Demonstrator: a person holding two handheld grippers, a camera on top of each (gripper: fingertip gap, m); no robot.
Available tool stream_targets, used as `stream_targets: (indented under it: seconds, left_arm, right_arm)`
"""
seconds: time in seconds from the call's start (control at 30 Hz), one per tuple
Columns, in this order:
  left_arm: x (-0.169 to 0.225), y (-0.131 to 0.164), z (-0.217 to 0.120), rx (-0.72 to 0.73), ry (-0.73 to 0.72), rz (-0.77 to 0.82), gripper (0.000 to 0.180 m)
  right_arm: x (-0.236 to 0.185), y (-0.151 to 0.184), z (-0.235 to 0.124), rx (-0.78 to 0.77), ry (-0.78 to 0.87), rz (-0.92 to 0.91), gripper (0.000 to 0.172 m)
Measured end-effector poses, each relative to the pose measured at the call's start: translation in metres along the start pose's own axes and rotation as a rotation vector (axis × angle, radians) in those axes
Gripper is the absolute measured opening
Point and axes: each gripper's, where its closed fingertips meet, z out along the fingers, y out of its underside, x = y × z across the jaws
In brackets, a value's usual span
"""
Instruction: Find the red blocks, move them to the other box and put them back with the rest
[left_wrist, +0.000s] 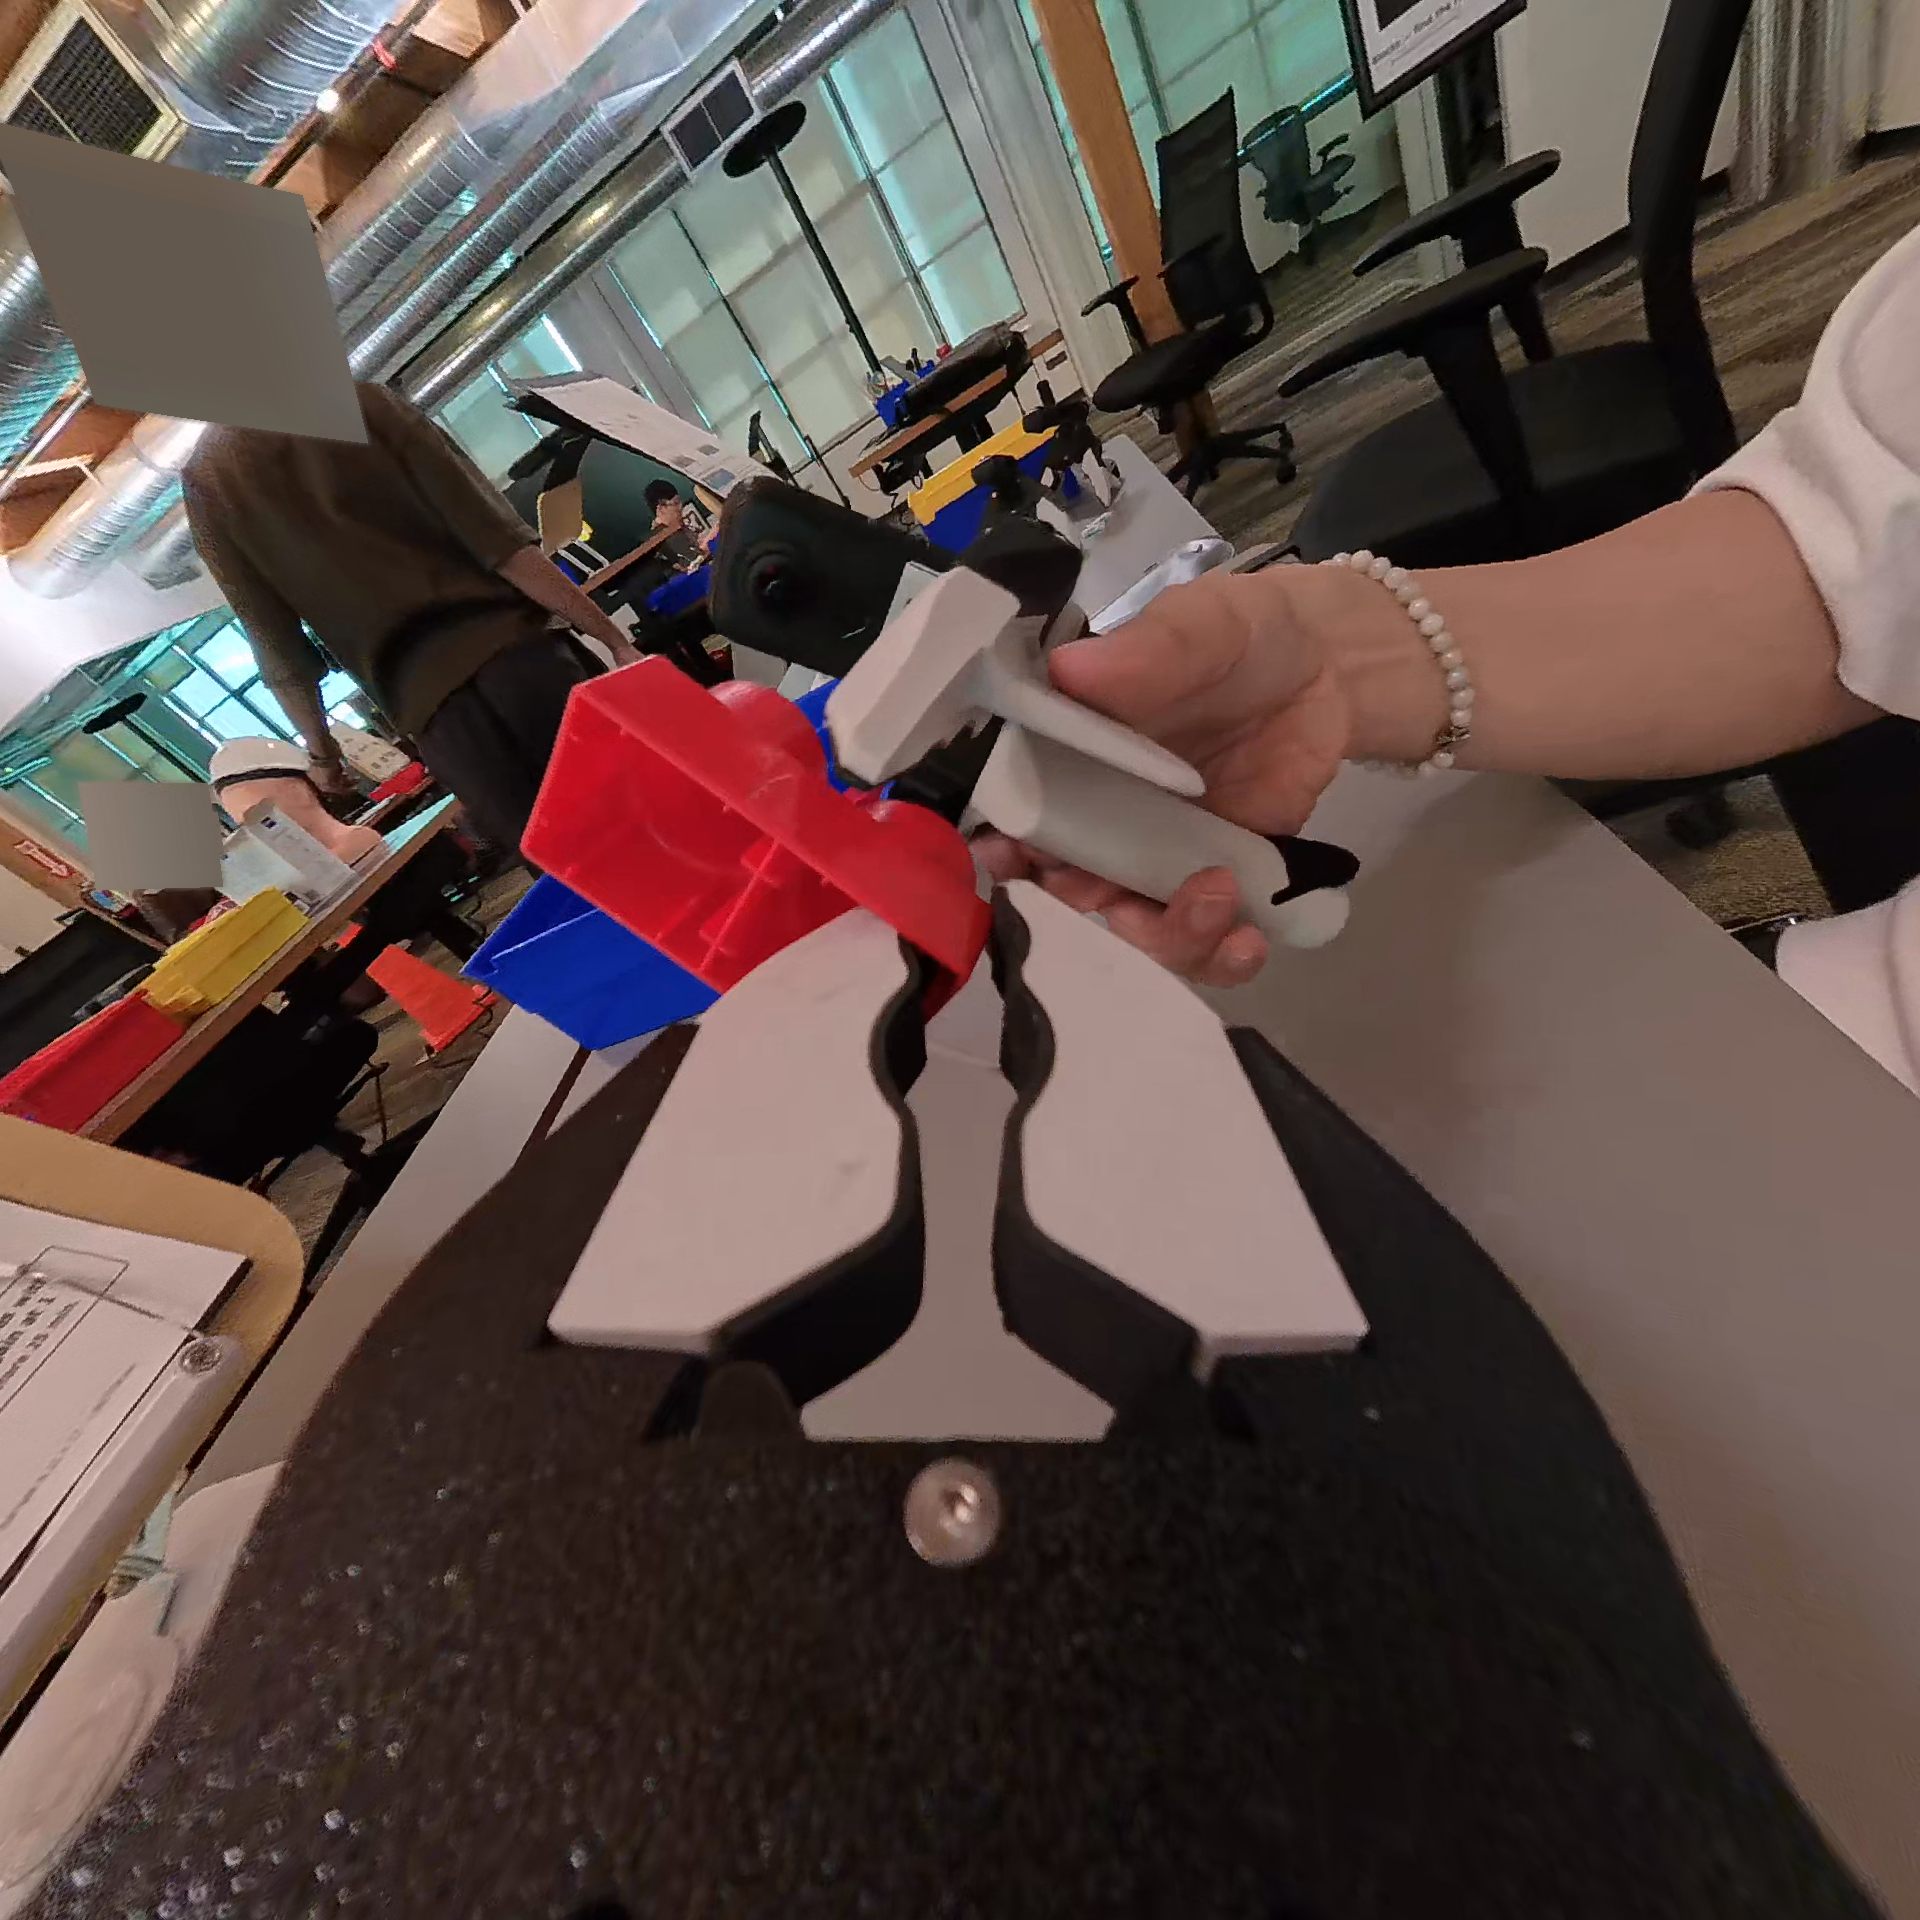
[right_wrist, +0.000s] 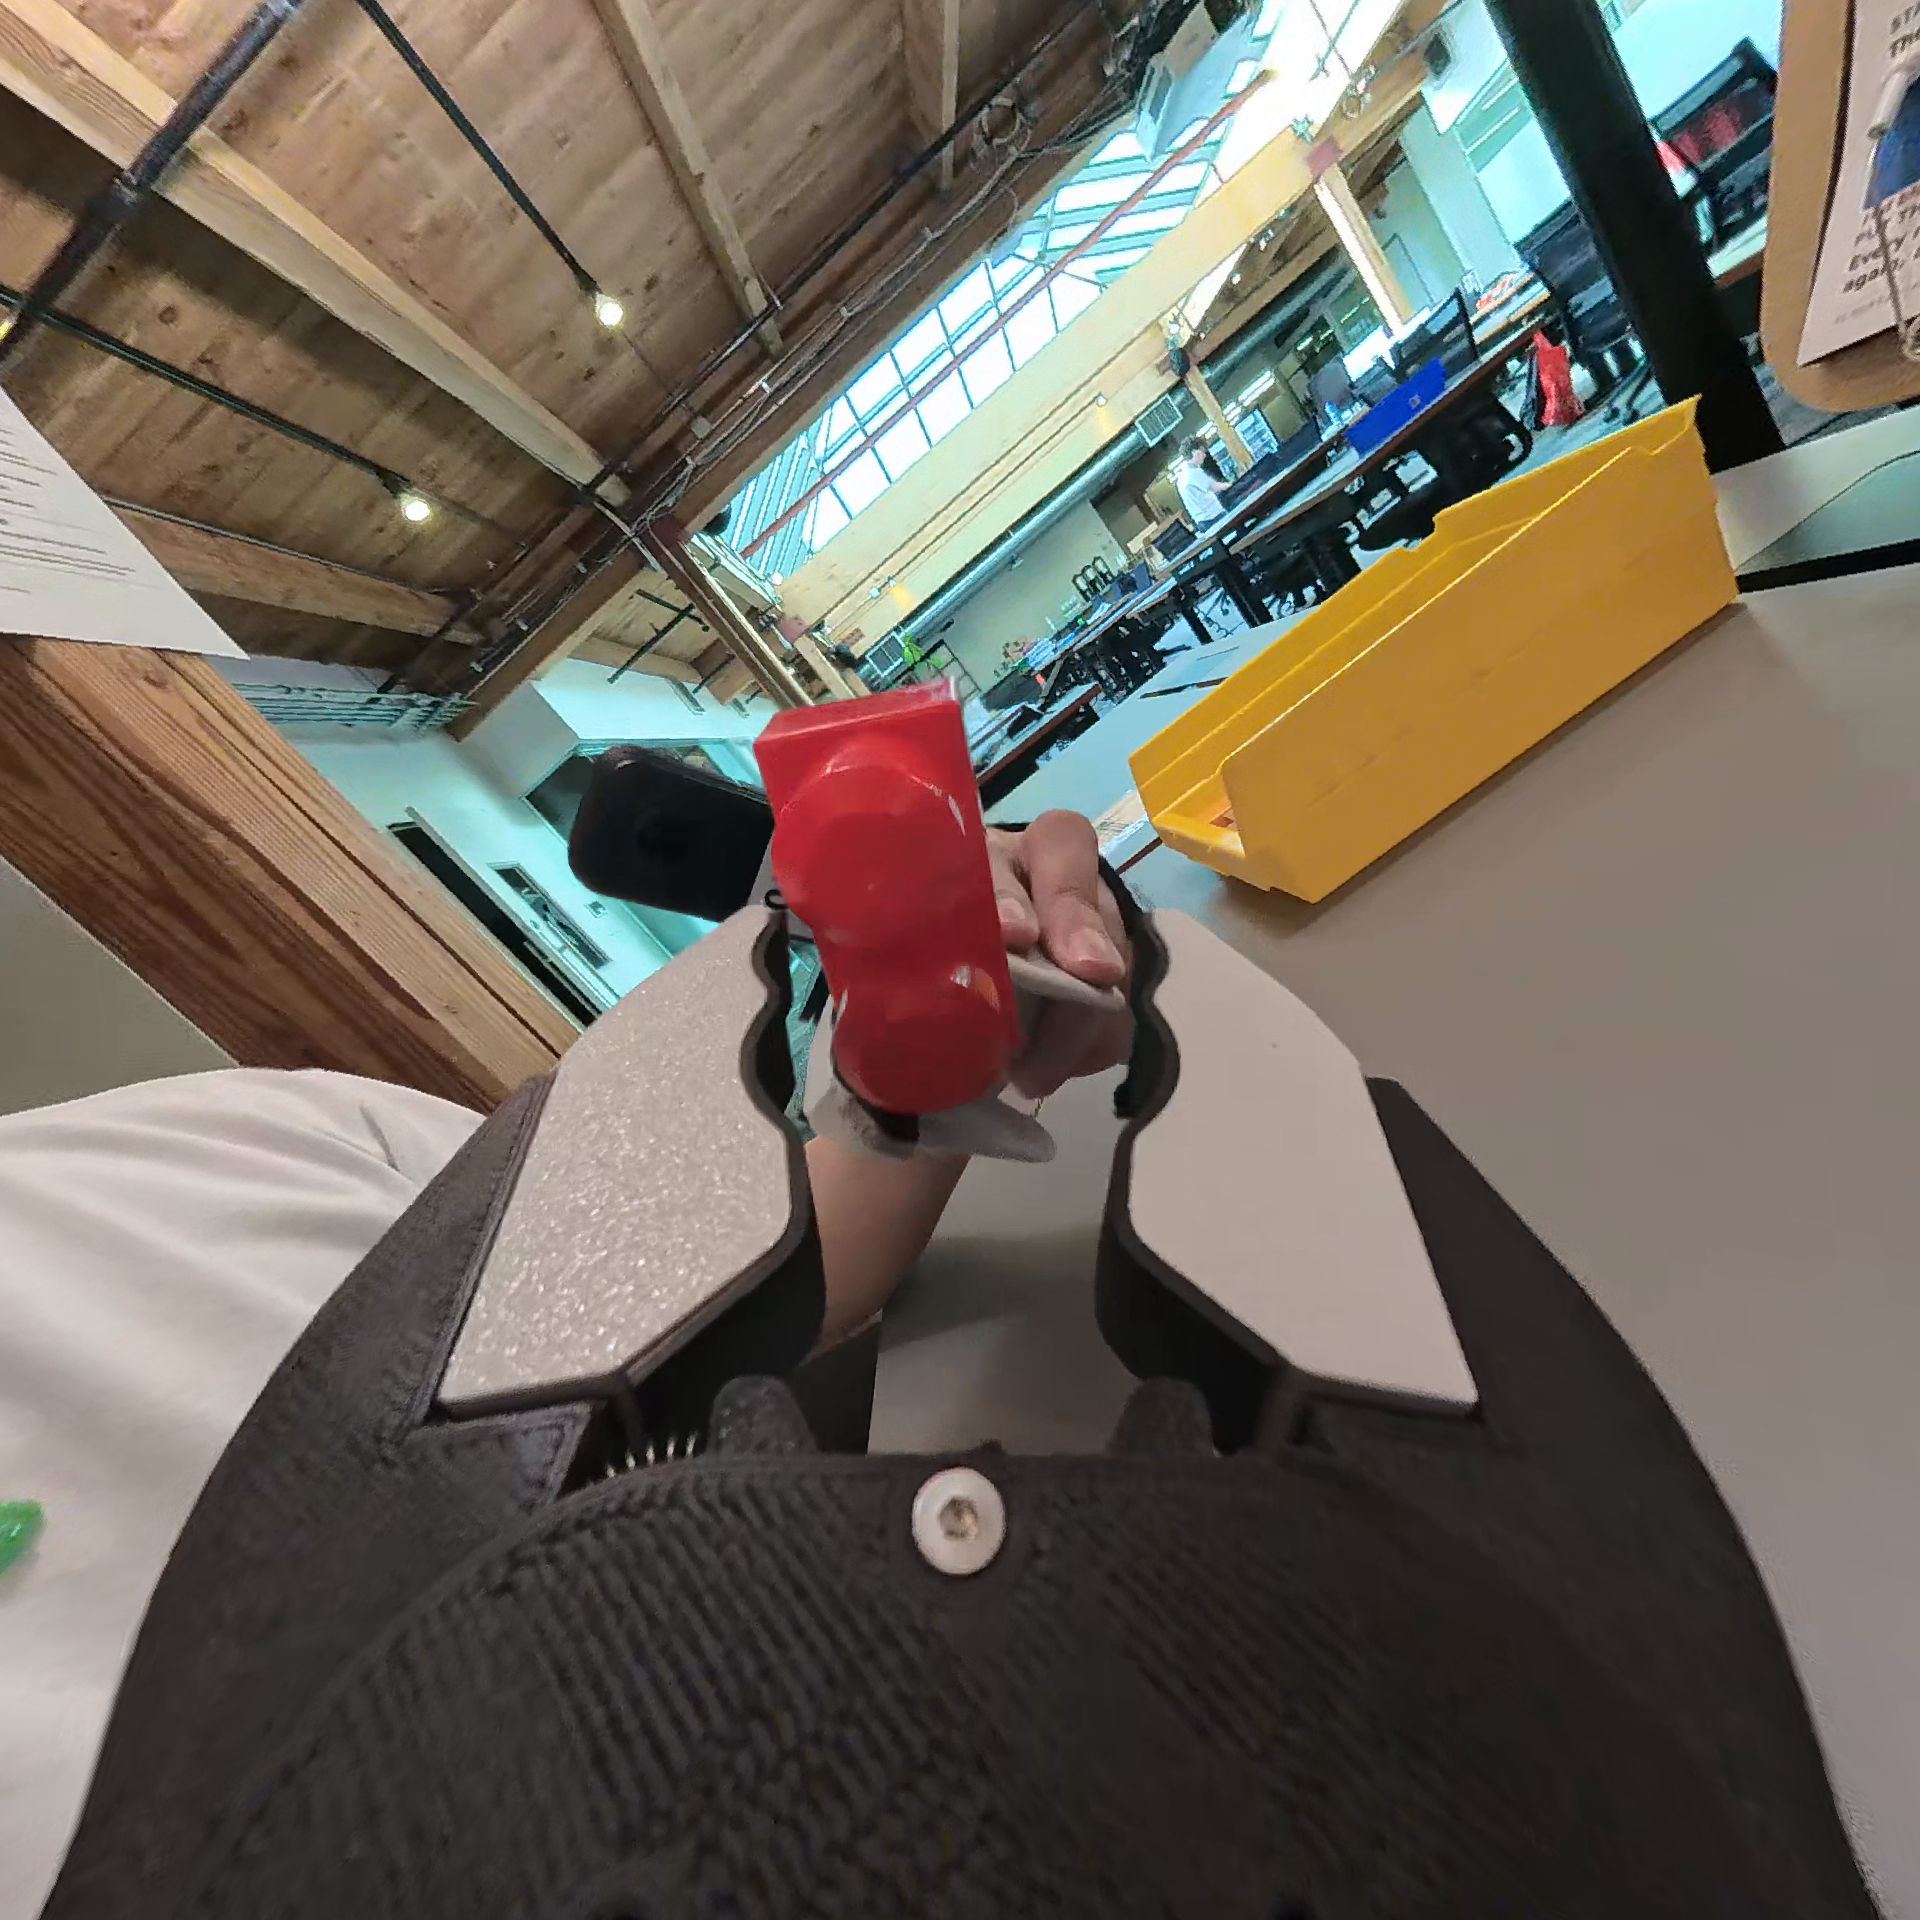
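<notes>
Red plastic fills the middle of the left wrist view: a hollow red block (left_wrist: 727, 842), held above the grey table (left_wrist: 1507, 1039), its edge clamped between the nearly closed fingers of the left gripper (left_wrist: 961, 951). A blue bin (left_wrist: 582, 966) sits at nine o'clock below the block; the right hand (left_wrist: 1236, 717) grips the other tool at two o'clock.

Seen from the right wrist view, the same block (right_wrist: 894, 894) stands between the wide-apart fingers of the right gripper (right_wrist: 956, 987), whose pads do not press it. A yellow bin (right_wrist: 1455, 686) lies on the table at two o'clock.
</notes>
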Motion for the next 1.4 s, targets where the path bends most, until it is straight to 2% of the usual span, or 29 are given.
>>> stream_targets:
  seconds: [0.07, 0.23, 0.33, 0.43, 0.53, 0.63, 0.73, 0.83, 0.93, 1.07, 1.17, 1.4]
  left_arm:
    - [0.000, 0.004, 0.004, -0.007, -0.009, -0.003, 0.009]
    - [-0.001, 0.015, 0.005, -0.028, -0.024, -0.075, 0.012]
    - [-0.006, 0.024, 0.002, -0.052, -0.080, -0.085, 0.050]
    - [-0.020, 0.036, -0.007, -0.086, -0.195, -0.086, 0.063]
    - [-0.044, 0.055, -0.020, -0.188, -0.364, -0.061, 0.065]
    - [-0.067, 0.084, -0.033, -0.337, -0.518, -0.149, 0.061]
    - [-0.072, 0.097, -0.035, -0.368, -0.563, -0.277, 0.062]
    - [-0.071, 0.098, -0.032, -0.339, -0.548, -0.343, 0.061]
    - [-0.071, 0.103, -0.035, -0.369, -0.554, -0.326, 0.061]
    - [-0.067, 0.114, -0.036, -0.411, -0.530, -0.361, 0.059]
    - [-0.066, 0.117, -0.035, -0.397, -0.517, -0.404, 0.058]
    - [-0.066, 0.125, -0.038, -0.419, -0.517, -0.416, 0.058]
  right_arm:
    - [-0.004, -0.002, -0.001, 0.017, -0.044, -0.003, 0.034]
    - [0.009, 0.001, -0.005, -0.057, 0.052, -0.041, 0.034]
    - [0.023, -0.005, -0.018, -0.094, 0.174, -0.107, 0.034]
    - [0.035, -0.026, -0.046, -0.093, 0.315, -0.176, 0.034]
    - [0.050, -0.062, -0.096, -0.086, 0.548, -0.311, 0.034]
    - [0.076, -0.110, -0.168, -0.114, 0.909, -0.440, 0.034]
    - [0.109, -0.160, -0.239, -0.201, 1.241, -0.499, 0.035]
    - [0.161, -0.193, -0.302, -0.393, 1.496, -0.432, 0.035]
    - [0.215, -0.200, -0.339, -0.598, 1.577, -0.286, 0.035]
    - [0.263, -0.194, -0.361, -0.778, 1.602, -0.144, 0.035]
    - [0.286, -0.191, -0.367, -0.839, 1.615, -0.096, 0.036]
    - [0.322, -0.190, -0.364, -0.860, 1.589, -0.050, 0.036]
